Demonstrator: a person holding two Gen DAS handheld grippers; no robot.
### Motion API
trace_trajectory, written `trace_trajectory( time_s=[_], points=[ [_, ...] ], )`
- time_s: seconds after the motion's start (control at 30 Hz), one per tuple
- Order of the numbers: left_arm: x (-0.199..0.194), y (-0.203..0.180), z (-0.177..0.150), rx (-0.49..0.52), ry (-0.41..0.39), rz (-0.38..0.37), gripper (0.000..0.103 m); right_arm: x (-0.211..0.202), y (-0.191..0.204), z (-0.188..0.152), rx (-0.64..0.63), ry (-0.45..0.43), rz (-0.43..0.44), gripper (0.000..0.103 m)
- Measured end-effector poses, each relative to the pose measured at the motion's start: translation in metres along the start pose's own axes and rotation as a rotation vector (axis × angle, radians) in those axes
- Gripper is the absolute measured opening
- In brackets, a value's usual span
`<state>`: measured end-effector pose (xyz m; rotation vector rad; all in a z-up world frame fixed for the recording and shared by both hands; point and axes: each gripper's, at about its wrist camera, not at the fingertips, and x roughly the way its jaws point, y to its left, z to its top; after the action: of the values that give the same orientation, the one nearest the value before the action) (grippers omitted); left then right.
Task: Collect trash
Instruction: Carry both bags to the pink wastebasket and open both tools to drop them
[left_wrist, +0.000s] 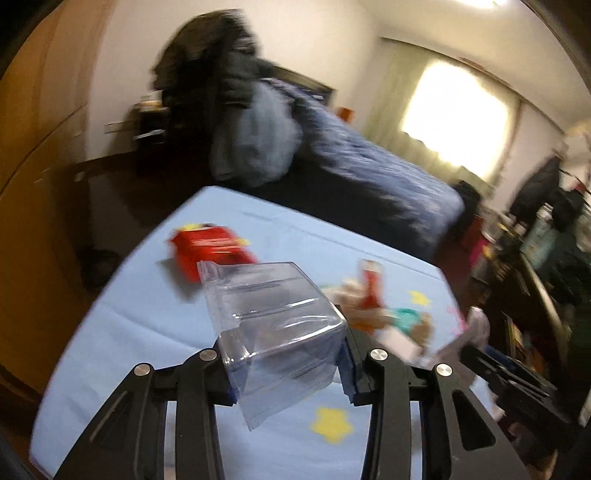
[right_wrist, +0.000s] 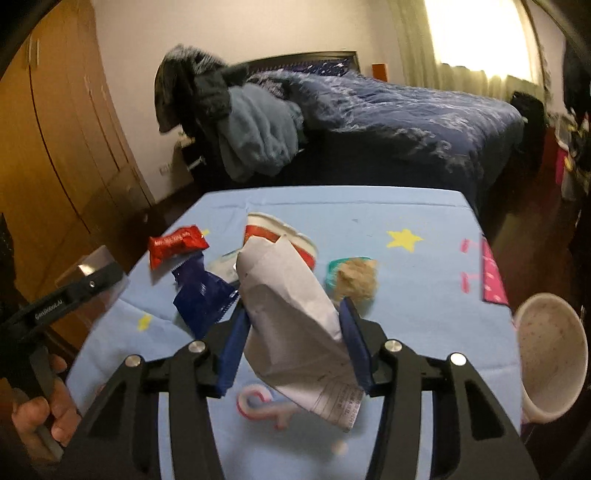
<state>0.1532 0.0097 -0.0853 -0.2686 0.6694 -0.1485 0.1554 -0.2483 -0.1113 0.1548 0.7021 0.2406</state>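
Right wrist view: the right hand-held gripper (right_wrist: 293, 345) is clamped on a crumpled white paper receipt (right_wrist: 291, 314), held above the blue-clothed bench (right_wrist: 424, 295). At the bench's right edge lies a white cup (right_wrist: 550, 354) on its side. Just beyond the fingers lie a dark blue wrapper (right_wrist: 203, 295) and a teal-and-tan wad (right_wrist: 352, 278); farther on are a red wrapper (right_wrist: 177, 243) toward the left edge and a red-and-white paper cup (right_wrist: 280, 232) on its side. The left hand-held gripper (right_wrist: 74, 291) shows at the left edge.

In the blurred left wrist view, the left hand-held gripper (left_wrist: 288, 365) grips a clear plastic blister package (left_wrist: 273, 325) above the bench (left_wrist: 147, 317), the red wrapper (left_wrist: 210, 247) beyond it. Past the far edge stands a bed (right_wrist: 406, 110) with a dark blue quilt.
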Motion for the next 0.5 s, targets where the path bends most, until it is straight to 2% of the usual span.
trace_trajectory(
  time_s=[0.17, 0.3, 0.5],
  points=[
    [0.009, -0.091, -0.005, 0.152, 0.043, -0.181, 0.041, -0.041, -0.059, -0.010, 0.081, -0.052, -0.104, 0.051],
    [0.037, -0.175, -0.017, 0.266, 0.094, -0.314, 0.041, -0.067, -0.114, -0.021, 0.156, -0.079, -0.174, 0.051],
    [0.082, -0.282, -0.038, 0.396, 0.179, -0.414, 0.041, -0.094, -0.198, -0.039, 0.267, -0.124, -0.312, 0.051]
  ],
)
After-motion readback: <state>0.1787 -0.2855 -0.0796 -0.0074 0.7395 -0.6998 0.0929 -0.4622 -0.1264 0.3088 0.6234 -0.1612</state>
